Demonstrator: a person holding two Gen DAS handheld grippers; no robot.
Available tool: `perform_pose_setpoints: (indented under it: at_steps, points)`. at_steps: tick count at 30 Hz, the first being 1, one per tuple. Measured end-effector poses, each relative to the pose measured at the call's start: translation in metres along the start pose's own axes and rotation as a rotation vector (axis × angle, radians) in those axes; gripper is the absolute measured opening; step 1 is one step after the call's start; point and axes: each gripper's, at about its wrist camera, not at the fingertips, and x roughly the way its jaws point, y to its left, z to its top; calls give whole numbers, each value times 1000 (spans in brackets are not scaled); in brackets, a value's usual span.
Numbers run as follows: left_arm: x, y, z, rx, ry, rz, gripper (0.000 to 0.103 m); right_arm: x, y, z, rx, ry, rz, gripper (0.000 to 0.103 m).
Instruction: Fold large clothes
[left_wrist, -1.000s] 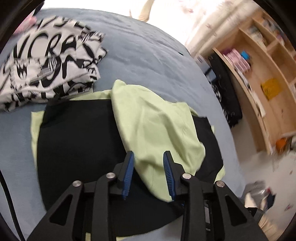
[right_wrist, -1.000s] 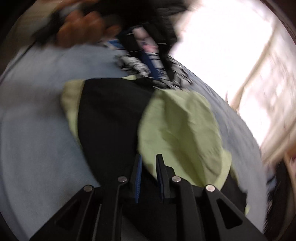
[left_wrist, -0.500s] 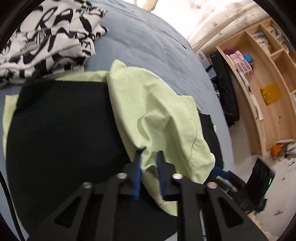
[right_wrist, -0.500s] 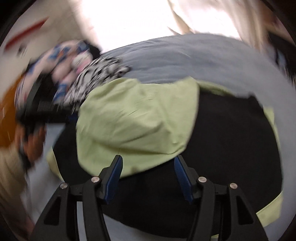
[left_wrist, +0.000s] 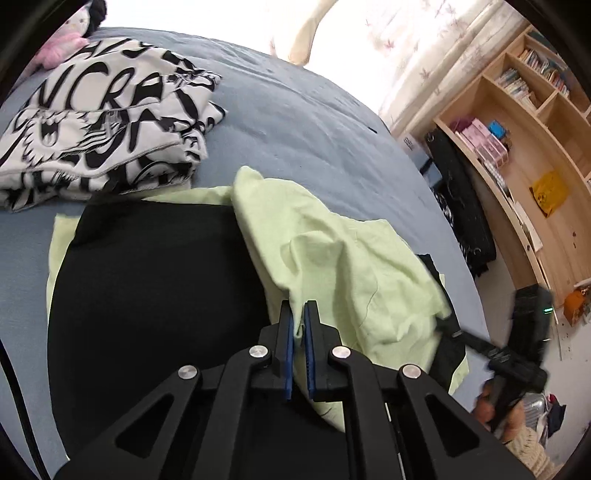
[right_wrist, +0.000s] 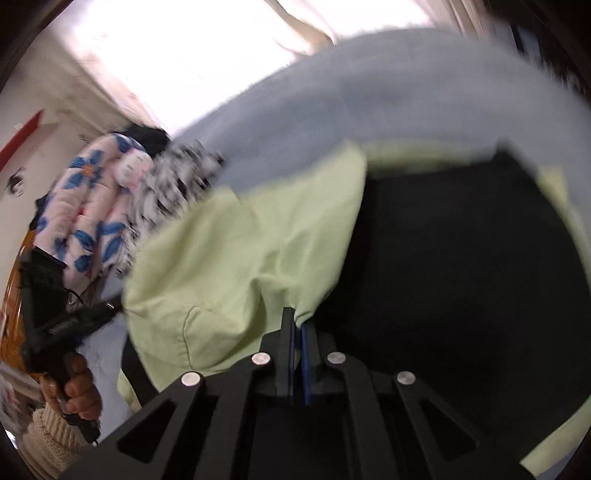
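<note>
Left hand-held gripper (left_wrist: 298, 314): jaws just closed, blue pads pinching the near edge of the light green fabric (left_wrist: 332, 258), which rises in a small peak above the fingertips. Right hand-held gripper (right_wrist: 297, 325): jaws just closed after a brief widening, pads nipping the lower edge of the same green fabric (right_wrist: 240, 266); this view is blurred. Each gripper also shows in the other's view, at the frame edge, gripped by a hand (right_wrist: 75, 387).

Garment: light green fabric, crumpled and folded over a flat black layer (left_wrist: 155, 288); a green border shows past the black layer's far and left edges. The whole lies on the bed (left_wrist: 295, 122), covered in a grey-blue sheet, at its near side.

Folded black-and-white printed clothing (left_wrist: 99, 129): on the bed, beyond the green garment's far edge, just beside it.

Pink plush item (left_wrist: 62, 48): far corner of the bed, partly cut off.

Pink quilt with blue flowers (right_wrist: 88, 206): bundled at the bed's edge, next to the printed clothing.

Wooden shelving (left_wrist: 535, 122): along the wall right of the bed, holding books and boxes. Dark clothing (left_wrist: 461, 199) hangs against its near end.
</note>
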Motion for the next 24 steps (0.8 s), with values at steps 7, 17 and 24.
perform_pose_setpoints:
  at_steps: [7, 17, 24]
  points:
    - [38, 11, -65, 5, 58, 75, 3, 42, -24, -28, -45, 137, -145, 2]
    - [-9, -13, -50, 137, -3, 209, 27, 4, 3, -26, -102, 48, -216, 11]
    - [-20, -59, -26, 183, -139, 161, 31, 11, 56, -9, -183, -26, -125, 11]
